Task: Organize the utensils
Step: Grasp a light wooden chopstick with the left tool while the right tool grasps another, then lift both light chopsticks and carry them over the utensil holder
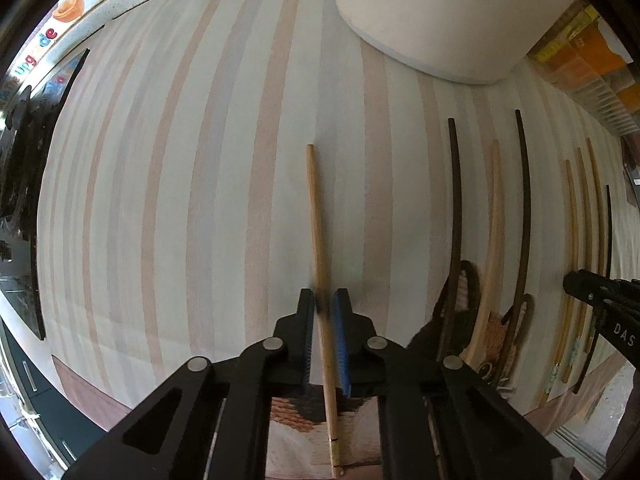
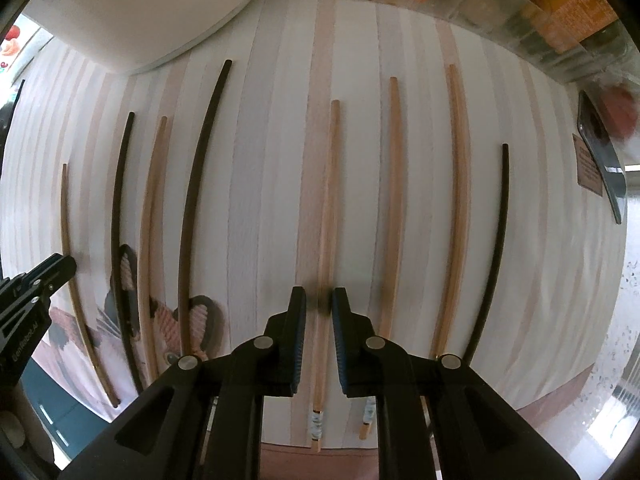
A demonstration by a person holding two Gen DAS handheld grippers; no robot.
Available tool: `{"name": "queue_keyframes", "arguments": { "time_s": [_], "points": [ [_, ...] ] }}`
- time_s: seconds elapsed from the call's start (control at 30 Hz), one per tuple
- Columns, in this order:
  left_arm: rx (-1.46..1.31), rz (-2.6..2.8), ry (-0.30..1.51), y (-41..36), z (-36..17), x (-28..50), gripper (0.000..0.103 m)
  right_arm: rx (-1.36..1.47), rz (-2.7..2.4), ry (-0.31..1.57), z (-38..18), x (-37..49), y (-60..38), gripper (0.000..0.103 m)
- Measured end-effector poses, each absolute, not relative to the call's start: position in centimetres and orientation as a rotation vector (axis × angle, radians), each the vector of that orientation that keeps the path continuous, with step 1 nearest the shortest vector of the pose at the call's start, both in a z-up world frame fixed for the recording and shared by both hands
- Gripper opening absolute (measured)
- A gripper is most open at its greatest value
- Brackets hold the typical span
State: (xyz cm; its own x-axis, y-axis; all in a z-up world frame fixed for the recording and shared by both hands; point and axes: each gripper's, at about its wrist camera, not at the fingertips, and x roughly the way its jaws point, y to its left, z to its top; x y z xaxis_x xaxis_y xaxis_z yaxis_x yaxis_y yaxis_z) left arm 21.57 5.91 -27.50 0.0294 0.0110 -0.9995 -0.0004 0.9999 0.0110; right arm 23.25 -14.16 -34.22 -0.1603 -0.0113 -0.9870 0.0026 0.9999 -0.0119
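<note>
Several chopsticks lie side by side on a striped placemat [image 1: 180, 200]. My left gripper [image 1: 325, 300] straddles a light wooden chopstick [image 1: 318, 240] with its jaws a little apart on either side of it. My right gripper [image 2: 319, 298] straddles another light wooden chopstick [image 2: 330, 200] the same way, with small gaps to the pads. In the right wrist view, dark chopsticks [image 2: 200, 184] and light ones [image 2: 394, 200] lie to both sides. My left gripper shows at the left edge [image 2: 60, 268] of that view.
A white plate [image 1: 440, 20] sits at the far edge of the placemat. Clear containers with orange and yellow packets [image 2: 520, 12] stand at the back right. A dark phone-like object [image 2: 600, 152] lies at the far right. A patterned mat with a cat picture [image 1: 472, 320] lies under the dark chopsticks.
</note>
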Motion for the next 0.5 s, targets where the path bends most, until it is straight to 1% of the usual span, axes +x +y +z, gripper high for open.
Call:
{"name": "queue_keyframes", "arguments": {
  "time_s": [0.3, 0.37, 0.4, 0.5],
  "points": [
    [0.021, 0.001, 1.536, 5.6, -28.0, 20.7, 0.004, -0.001, -0.019, 1.724, -34.2, 23.4, -13.7, 0.014],
    [0.029, 0.006, 1.543, 5.3, -28.1, 20.5, 0.004, 0.003, -0.022, 1.714, -34.0, 23.3, -13.8, 0.012],
    [0.035, -0.002, 1.542, 5.2, -28.0, 20.4, 0.004, 0.004, -0.021, 1.704, -33.9, 23.3, -13.9, 0.008],
    [0.052, -0.016, 1.51, 5.0, -26.8, 19.6, 0.004, 0.031, -0.015, 1.683, -33.9, 22.6, -14.3, 0.007]
  ]
}}
